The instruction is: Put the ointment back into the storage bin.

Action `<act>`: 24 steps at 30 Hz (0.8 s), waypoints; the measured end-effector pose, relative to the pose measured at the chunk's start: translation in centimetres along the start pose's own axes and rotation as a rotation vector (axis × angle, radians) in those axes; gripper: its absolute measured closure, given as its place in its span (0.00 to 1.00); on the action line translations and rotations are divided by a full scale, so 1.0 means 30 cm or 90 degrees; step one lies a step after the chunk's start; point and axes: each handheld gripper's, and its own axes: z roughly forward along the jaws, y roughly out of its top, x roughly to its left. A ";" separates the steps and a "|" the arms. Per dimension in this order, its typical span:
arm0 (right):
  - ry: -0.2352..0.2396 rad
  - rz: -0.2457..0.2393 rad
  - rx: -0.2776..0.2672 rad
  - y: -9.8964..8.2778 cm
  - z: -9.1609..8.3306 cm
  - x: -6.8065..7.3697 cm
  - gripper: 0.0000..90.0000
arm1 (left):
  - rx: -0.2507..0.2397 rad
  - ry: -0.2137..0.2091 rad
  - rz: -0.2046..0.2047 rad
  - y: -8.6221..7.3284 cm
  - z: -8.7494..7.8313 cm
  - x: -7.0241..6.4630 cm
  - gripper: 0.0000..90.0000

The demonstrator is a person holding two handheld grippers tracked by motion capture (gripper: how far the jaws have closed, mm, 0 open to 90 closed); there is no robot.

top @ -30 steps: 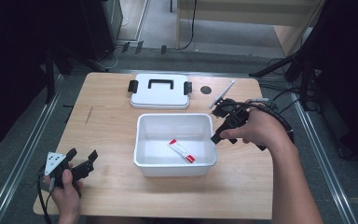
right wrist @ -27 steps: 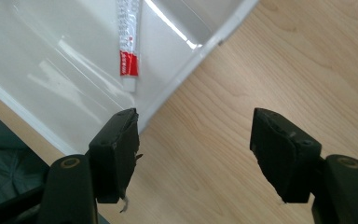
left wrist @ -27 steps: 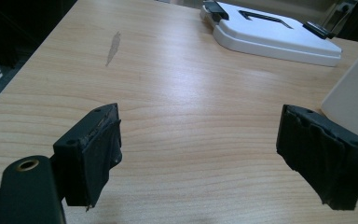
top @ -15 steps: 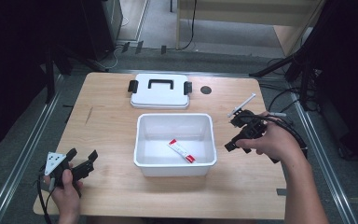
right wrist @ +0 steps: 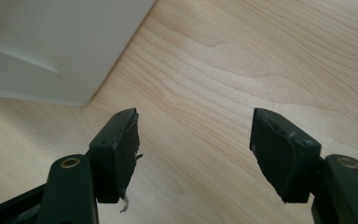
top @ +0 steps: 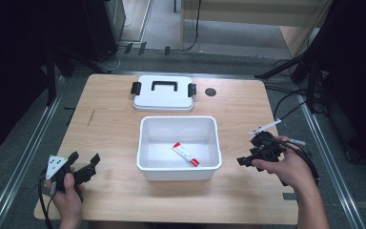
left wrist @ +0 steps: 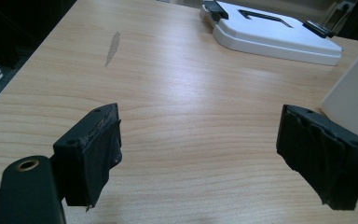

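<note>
at the lower left of the high view, the left gripper (top: 83,164) sits low over the pale wooden table (top: 109,129), held by a hand (top: 66,191); its black jaws stand wide apart with nothing between them. in the left gripper view the jaw pads (left wrist: 98,154) look matte and rubbery with frayed edges, and bare grained wood lies between them. at the upper centre of the high view rests a flat white plastic lid with a black handle and black side clips (top: 163,93). just below it, mid-frame, stands an open white rectangular plastic bin with rounded corners (top: 178,125), smooth and glossy. inside it, on the floor toward the lower right, lies a small white and red tube-shaped packet (top: 186,154), slanted, well apart from both grippers. at the right of the frame, the right gripper (top: 244,161) is held in a hand (top: 286,164) beside the bin's right wall, apart from it; its jaws are spread open and empty. in the right gripper view the bin's white corner (right wrist: 51,46) fills the upper left.
</note>
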 end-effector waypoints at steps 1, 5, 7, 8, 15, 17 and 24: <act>-0.003 0.005 -0.011 -0.016 0.006 -0.007 0.38 | 0.000 0.000 0.000 0.000 0.000 0.000 0.16; -0.005 0.020 -0.053 -0.085 0.026 -0.034 0.37 | -0.001 0.001 0.001 0.000 0.000 -0.001 0.16; -0.006 0.033 -0.067 -0.116 0.032 -0.043 0.37 | -0.001 0.001 0.002 0.000 0.000 -0.001 0.16; -0.006 0.033 -0.067 -0.116 0.032 -0.043 0.37 | -0.001 0.001 0.002 0.000 0.000 -0.001 0.16; -0.011 0.033 -0.129 -0.256 0.055 -0.071 0.37 | -0.001 0.002 0.001 0.000 0.001 -0.003 0.16; -0.019 0.031 -0.161 -0.285 0.056 -0.076 0.38 | -0.001 0.002 0.002 0.000 0.000 -0.002 0.16; -0.016 0.022 -0.226 -0.390 0.047 -0.075 0.37 | -0.003 0.005 0.007 -0.001 -0.002 -0.005 0.16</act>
